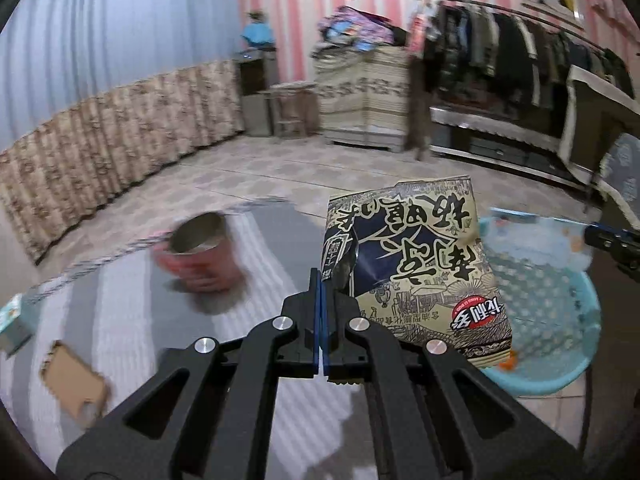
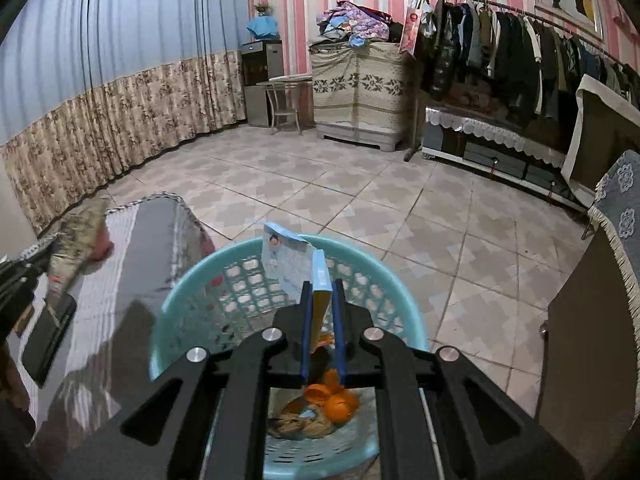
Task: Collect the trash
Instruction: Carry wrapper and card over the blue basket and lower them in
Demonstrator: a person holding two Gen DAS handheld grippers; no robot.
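My left gripper (image 1: 323,276) is shut on a tan and navy snack bag (image 1: 412,264), held upright above the table's right edge beside the turquoise basket (image 1: 560,320). My right gripper (image 2: 322,292) is shut on a light blue carton (image 2: 294,264), held over the basket (image 2: 192,288). Orange peels (image 2: 332,396) and crumpled wrappers lie in the basket's bottom. A red paper cup (image 1: 200,256) stands on the striped table cloth (image 1: 120,320). The right gripper's tip (image 1: 612,240) shows at the left wrist view's right edge.
A cardboard piece (image 1: 76,384) and a small teal box (image 1: 12,320) lie on the table at left. A dark phone-like slab (image 2: 48,336) lies on the table. Tiled floor (image 2: 360,192), a clothes rack (image 2: 520,40) and a cabinet (image 2: 356,92) stand behind.
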